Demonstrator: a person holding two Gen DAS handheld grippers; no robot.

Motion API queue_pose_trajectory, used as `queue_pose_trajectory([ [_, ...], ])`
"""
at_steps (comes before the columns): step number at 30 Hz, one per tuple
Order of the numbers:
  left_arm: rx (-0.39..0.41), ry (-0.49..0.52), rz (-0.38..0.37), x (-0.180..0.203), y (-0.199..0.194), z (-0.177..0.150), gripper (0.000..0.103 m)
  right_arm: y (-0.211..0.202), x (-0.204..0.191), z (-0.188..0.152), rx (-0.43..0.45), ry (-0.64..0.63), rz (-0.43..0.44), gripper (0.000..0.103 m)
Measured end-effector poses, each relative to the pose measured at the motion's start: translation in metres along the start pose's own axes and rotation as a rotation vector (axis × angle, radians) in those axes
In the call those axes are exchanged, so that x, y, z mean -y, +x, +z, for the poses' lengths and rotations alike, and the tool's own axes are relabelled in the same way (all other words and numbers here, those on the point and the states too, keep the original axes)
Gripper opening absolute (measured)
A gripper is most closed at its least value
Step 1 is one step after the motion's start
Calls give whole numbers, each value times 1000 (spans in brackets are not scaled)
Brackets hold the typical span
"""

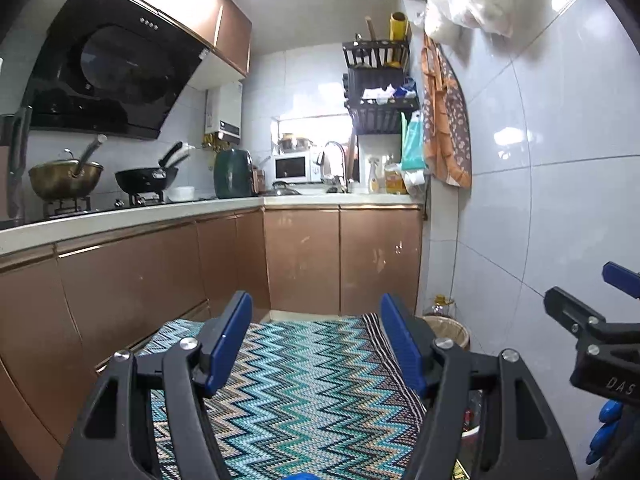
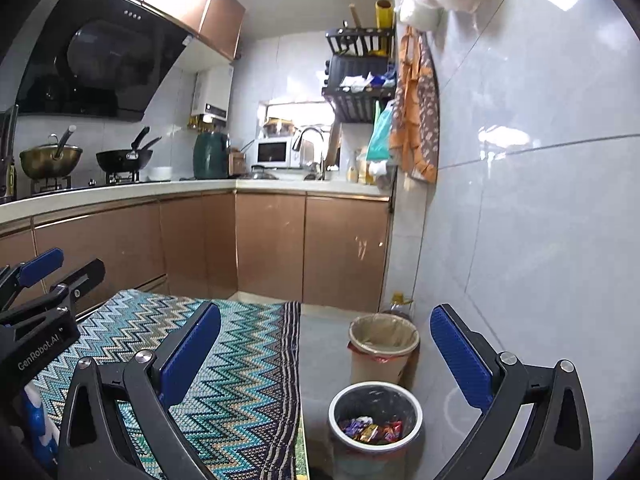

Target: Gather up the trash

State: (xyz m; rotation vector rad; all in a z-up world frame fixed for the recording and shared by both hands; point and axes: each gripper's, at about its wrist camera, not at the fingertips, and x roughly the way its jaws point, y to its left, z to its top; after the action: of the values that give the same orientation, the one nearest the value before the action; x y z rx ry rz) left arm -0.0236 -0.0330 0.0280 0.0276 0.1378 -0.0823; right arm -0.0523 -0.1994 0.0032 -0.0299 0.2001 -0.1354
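Observation:
In the right wrist view a round metal-rimmed trash bin [image 2: 375, 400] with a black liner stands on the floor and holds several colourful wrappers [image 2: 370, 430]. Behind it stands a taller bin [image 2: 383, 344] with a beige liner; it also shows in the left wrist view [image 1: 450, 330]. My right gripper [image 2: 326, 344] is open and empty above the floor, over the bins. My left gripper [image 1: 316, 338] is open and empty above the zigzag-patterned cloth [image 1: 288, 380]. Each gripper shows at the edge of the other's view.
The zigzag cloth [image 2: 224, 360] covers a surface left of the bins. Brown kitchen cabinets [image 2: 272, 240] run along the left and back under a white counter with pans, a microwave and a sink. A tiled wall [image 2: 540, 200] closes the right side.

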Motion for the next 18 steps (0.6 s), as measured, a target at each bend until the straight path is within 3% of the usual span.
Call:
queue_pose_trajectory([
  [18,31,-2,22,-10,-25,-1,66,-37,-6,10,85,-24,6,103],
])
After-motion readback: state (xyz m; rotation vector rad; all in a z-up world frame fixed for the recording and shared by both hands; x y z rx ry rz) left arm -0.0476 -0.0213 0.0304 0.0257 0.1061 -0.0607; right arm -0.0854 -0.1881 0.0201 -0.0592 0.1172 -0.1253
